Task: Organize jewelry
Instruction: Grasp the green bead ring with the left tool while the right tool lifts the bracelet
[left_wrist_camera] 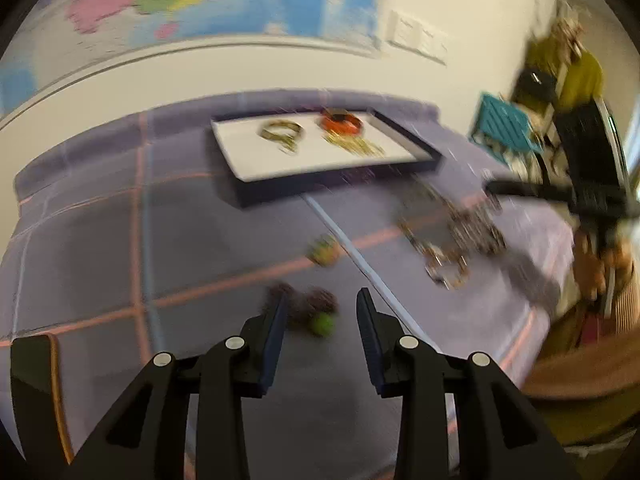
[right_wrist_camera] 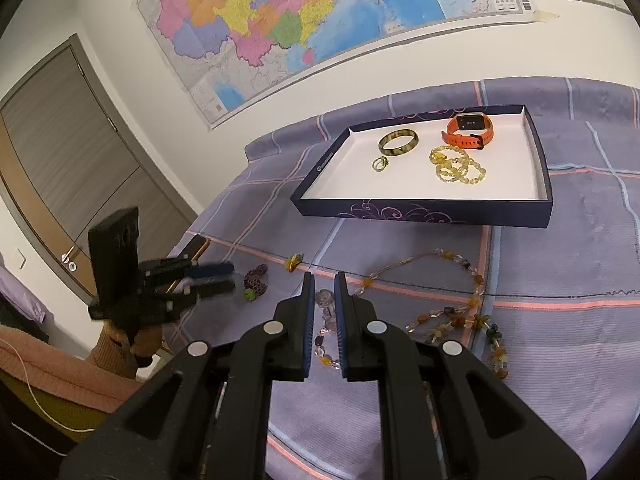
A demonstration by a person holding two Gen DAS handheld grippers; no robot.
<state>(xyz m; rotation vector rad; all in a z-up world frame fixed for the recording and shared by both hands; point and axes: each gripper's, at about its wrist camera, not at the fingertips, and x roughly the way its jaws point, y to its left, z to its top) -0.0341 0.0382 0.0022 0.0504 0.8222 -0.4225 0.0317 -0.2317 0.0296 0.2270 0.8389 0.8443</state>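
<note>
My left gripper (left_wrist_camera: pixel 323 300) is open over the checked purple bedspread. A dark purple beaded piece (left_wrist_camera: pixel 310 304) with a green bead (left_wrist_camera: pixel 321 324) lies between its fingers, untouched by the pads. From the right wrist view, that gripper (right_wrist_camera: pixel 224 278) reaches in from the left beside the same piece (right_wrist_camera: pixel 256 278). My right gripper (right_wrist_camera: pixel 323 280) is shut with nothing clamped, hovering above a long bead necklace (right_wrist_camera: pixel 452 312). A small yellow-green piece (right_wrist_camera: pixel 295 261) lies nearby. The dark tray (right_wrist_camera: pixel 420 210) holds a bangle (right_wrist_camera: pixel 398 142), an orange watch (right_wrist_camera: pixel 468 130) and yellow bead bracelets (right_wrist_camera: pixel 456 164).
A dark phone (left_wrist_camera: pixel 36 380) lies at the bed's near left corner. The bed ends against a white wall bearing a map (right_wrist_camera: pixel 280 20). A door (right_wrist_camera: pixel 60 140) stands to the left. An orange-sleeved arm (right_wrist_camera: pixel 116 344) carries the left gripper.
</note>
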